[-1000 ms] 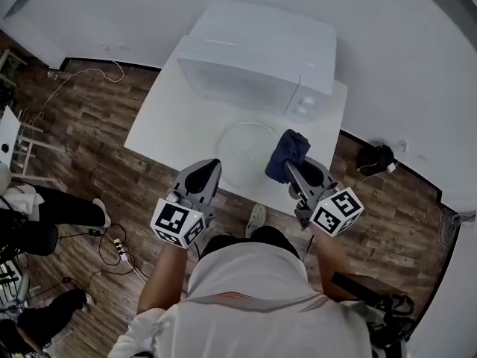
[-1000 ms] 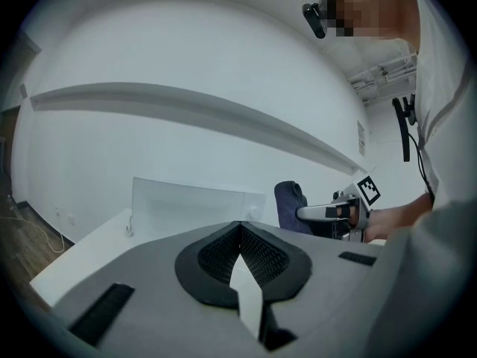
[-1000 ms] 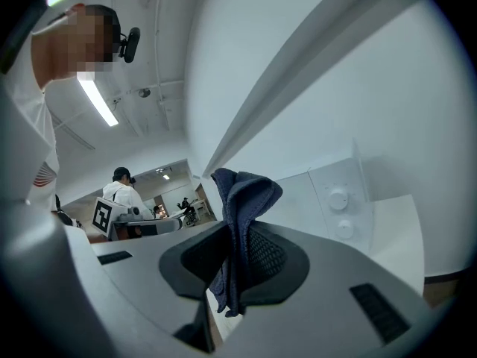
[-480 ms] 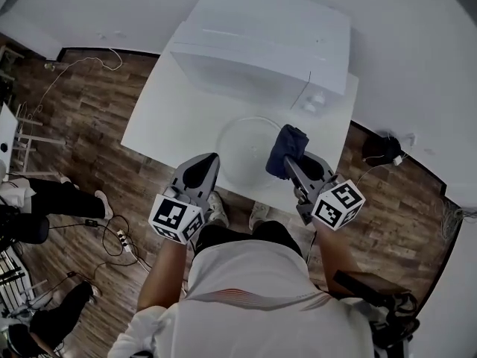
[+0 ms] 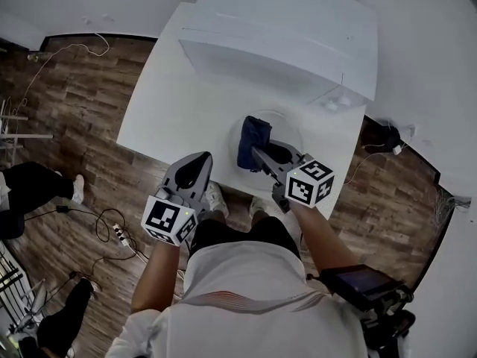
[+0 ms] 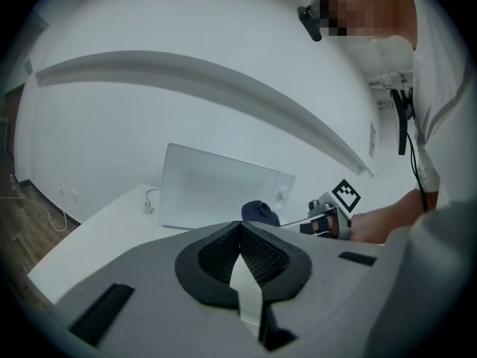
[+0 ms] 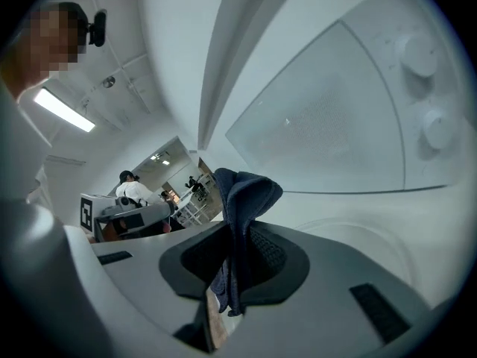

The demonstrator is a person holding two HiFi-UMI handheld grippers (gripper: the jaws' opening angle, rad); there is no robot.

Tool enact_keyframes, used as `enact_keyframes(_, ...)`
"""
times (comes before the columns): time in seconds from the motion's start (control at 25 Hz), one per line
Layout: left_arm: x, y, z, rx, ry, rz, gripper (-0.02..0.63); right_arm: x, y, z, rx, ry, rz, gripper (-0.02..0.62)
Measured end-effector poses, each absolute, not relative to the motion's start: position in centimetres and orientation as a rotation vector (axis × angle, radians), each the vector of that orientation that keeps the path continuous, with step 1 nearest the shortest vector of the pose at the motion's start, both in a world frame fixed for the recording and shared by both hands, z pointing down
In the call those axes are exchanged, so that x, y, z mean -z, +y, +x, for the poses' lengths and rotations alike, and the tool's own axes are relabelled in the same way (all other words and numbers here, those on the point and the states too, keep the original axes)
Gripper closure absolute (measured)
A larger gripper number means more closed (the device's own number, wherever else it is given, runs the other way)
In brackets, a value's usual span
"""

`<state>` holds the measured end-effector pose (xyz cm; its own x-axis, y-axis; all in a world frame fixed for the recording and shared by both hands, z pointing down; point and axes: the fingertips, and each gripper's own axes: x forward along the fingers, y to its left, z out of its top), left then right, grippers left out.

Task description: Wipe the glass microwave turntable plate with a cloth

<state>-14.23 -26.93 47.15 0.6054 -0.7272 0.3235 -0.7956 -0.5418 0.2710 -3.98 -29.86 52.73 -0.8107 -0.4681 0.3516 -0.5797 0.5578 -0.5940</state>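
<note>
Counter (image 5: pixel 171 103): white, standing on a wood-plank floor (image 5: pixel 74 125).
Right tongs (image 5: pixel 261 155): pinching a bunched dark blue cloth (image 5: pixel 252 139).
Left tongs (image 5: pixel 198 162): pressed together, gripping nothing, at the counter's near edge.
Cloth: over the left half of the glass turntable plate (image 5: pixel 291 133).
Plate: flat, just before the white microwave (image 5: pixel 276 36).

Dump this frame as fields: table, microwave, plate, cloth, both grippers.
table: white
microwave: white, at the back of the table, door shut
plate: clear glass, flat on the table in front of the microwave
cloth: dark blue, bunched, over the plate; contact unclear
right gripper: shut on cloth
left gripper: shut, empty, by the table's near edge
</note>
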Motion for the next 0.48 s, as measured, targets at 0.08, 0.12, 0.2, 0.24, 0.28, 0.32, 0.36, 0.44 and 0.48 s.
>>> enact_keyframes(0.08,-48.0,-27.0,-15.4,-0.245,-1.215,2.428,0.595,-54.6,-30.5,-5.7,-1.156,-2.584,0.870,0.534)
enact_keyframes(0.12,-48.4,-27.1,-15.8,-0.246,-1.212,2.422,0.595,-55.5,-30.7,-6.5,-1.183,-2.561,0.859,0.534)
enact_keyframes(0.2,-49.2,-27.2,-16.4,-0.245,-1.204,2.412,0.595,-56.9,-31.0,-7.8,-1.223,-2.520,0.835,0.534)
enact_keyframes(0.24,-49.5,-27.3,-16.5,-0.242,-1.198,2.408,0.595,-57.5,-31.1,-8.3,-1.237,-2.502,0.822,0.534)
enact_keyframes(0.28,-49.8,-27.3,-16.5,-0.236,-1.191,2.404,0.595,-58.1,-31.1,-8.8,-1.248,-2.485,0.811,0.534)
enact_keyframes(0.32,-50.0,-27.3,-16.5,-0.227,-1.183,2.401,0.595,-58.7,-31.2,-9.2,-1.255,-2.470,0.800,0.534)
enact_keyframes(0.36,-50.2,-27.4,-16.6,-0.216,-1.176,2.396,0.595,-59.3,-31.3,-9.5,-1.261,-2.457,0.791,0.534)
enact_keyframes(0.44,-50.5,-27.4,-16.6,-0.202,-1.167,2.388,0.595,-60.6,-31.6,-9.8,-1.273,-2.423,0.784,0.534)
enact_keyframes(0.48,-50.6,-27.4,-16.6,-0.199,-1.163,2.387,0.595,-61.3,-31.8,-9.8,-1.280,-2.402,0.788,0.534)
